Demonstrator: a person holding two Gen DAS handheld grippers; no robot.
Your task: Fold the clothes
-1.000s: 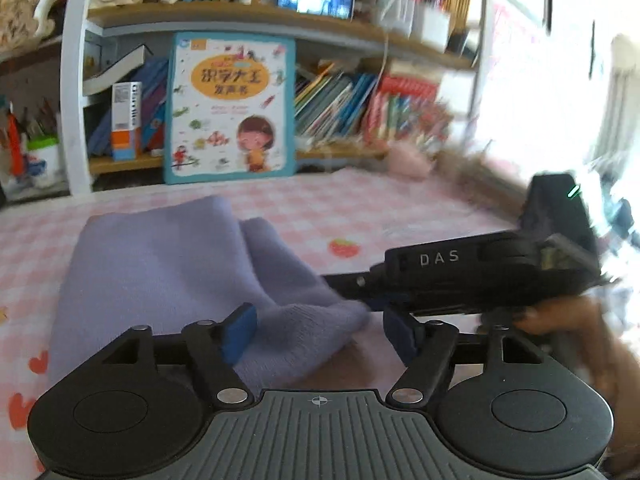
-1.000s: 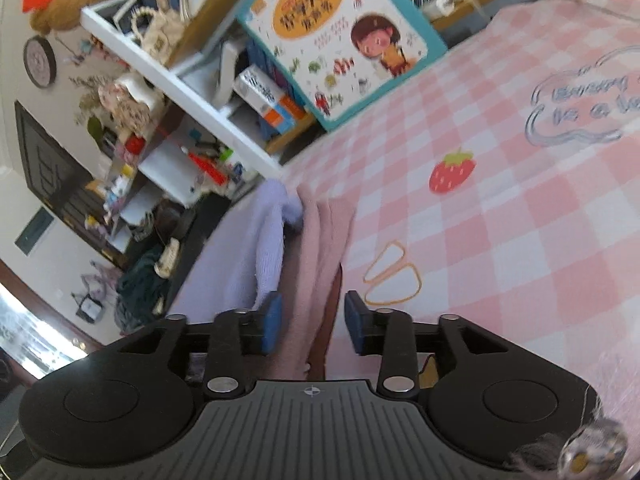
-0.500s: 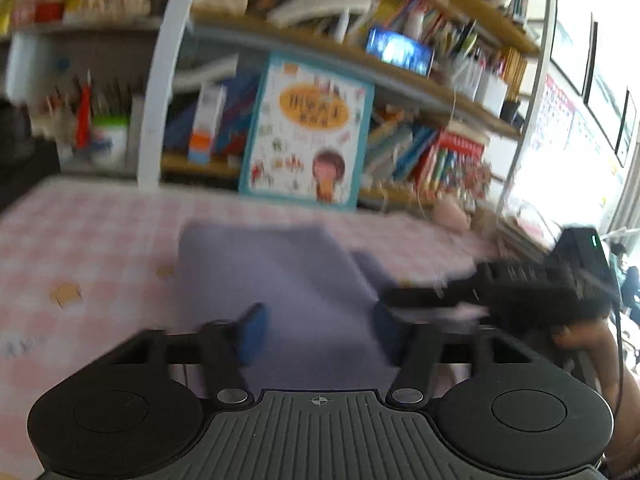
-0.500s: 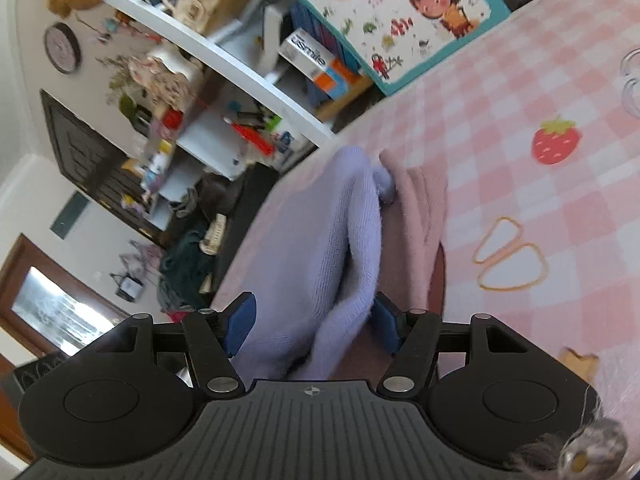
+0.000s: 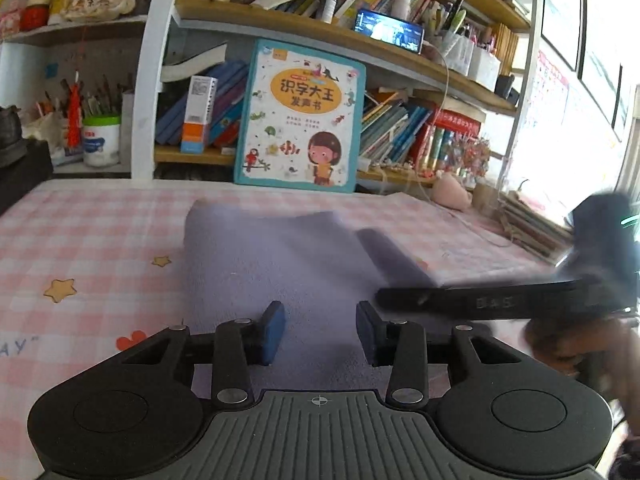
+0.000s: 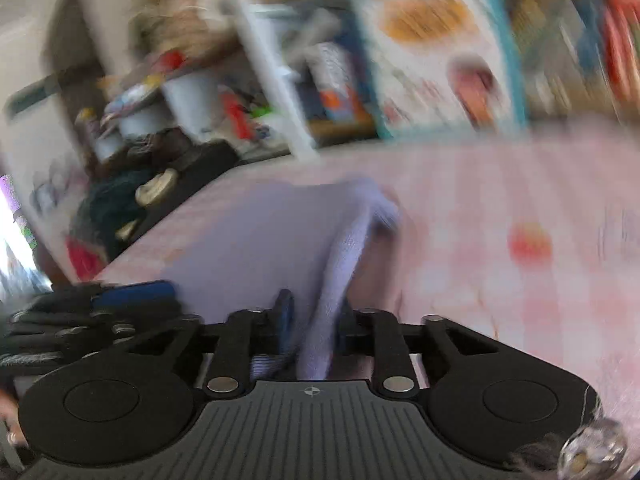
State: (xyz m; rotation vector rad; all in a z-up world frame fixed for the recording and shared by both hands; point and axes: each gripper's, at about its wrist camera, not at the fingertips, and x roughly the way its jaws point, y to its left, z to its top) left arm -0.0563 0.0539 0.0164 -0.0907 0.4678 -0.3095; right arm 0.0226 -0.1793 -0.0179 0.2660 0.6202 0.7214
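Note:
A lavender garment (image 5: 272, 264) lies folded flat on the pink checked tablecloth (image 5: 92, 240). My left gripper (image 5: 320, 332) hovers over its near part, open, with nothing between the blue pads (image 5: 274, 330). My right gripper (image 5: 480, 302) comes in from the right as a blurred black bar, its tip at the garment's right edge. In the blurred right wrist view, a raised fold of the lavender garment (image 6: 344, 248) runs between the fingers of the right gripper (image 6: 314, 318), which are shut on it. The left gripper's blue pad (image 6: 132, 292) shows at the left.
A bookshelf with a large children's book (image 5: 300, 116) stands along the table's far edge. A pink plush (image 5: 450, 192) and stacked books (image 5: 536, 228) sit at the far right. A hand (image 5: 560, 344) holds the right gripper. Bare tablecloth stretches to the left of the garment.
The right gripper's fingers were wide half a second ago and have closed on the garment's fold. The left gripper has drawn back and up, and the garment lies flatter. The right view swings fast.

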